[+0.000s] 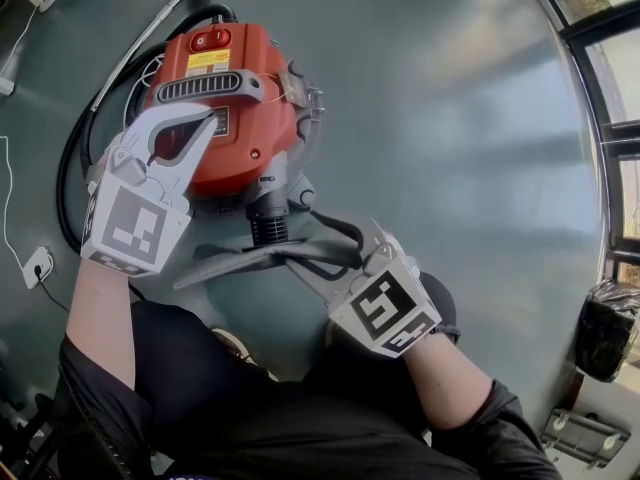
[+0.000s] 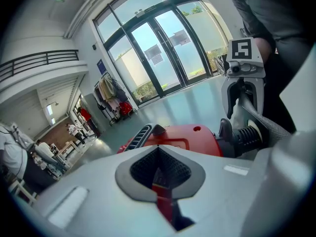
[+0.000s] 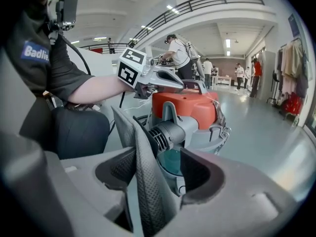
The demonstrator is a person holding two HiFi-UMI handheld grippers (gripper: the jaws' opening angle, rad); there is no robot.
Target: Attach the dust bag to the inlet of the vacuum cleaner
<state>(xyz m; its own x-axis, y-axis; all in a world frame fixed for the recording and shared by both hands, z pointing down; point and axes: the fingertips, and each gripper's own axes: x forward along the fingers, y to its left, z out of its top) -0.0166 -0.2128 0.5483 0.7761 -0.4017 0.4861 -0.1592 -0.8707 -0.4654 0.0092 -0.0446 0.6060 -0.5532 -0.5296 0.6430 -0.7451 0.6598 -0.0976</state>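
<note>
The red vacuum cleaner [image 1: 235, 98] stands on the floor, its ribbed grey inlet [image 1: 268, 223] facing me. My left gripper [image 1: 205, 118] rests on the vacuum's top, shut, with nothing seen between its jaws [image 2: 158, 147]. The grey dust bag [image 1: 250, 258] lies flat just in front of the inlet. My right gripper [image 1: 315, 258] reaches in from the right. In the right gripper view the bag's mesh fabric [image 3: 143, 167] stands between the jaws of the right gripper [image 3: 158, 177], leaning on the left pad. The right pad stands apart from it, and the inlet [image 3: 165, 132] shows through the gap.
A black hose [image 1: 70, 168] curls round the vacuum's left side. A white plug and cord [image 1: 35, 263] lie at the left. A dark bag [image 1: 605, 328] sits by the glass doors at the right. People stand far off in the hall [image 3: 180, 53].
</note>
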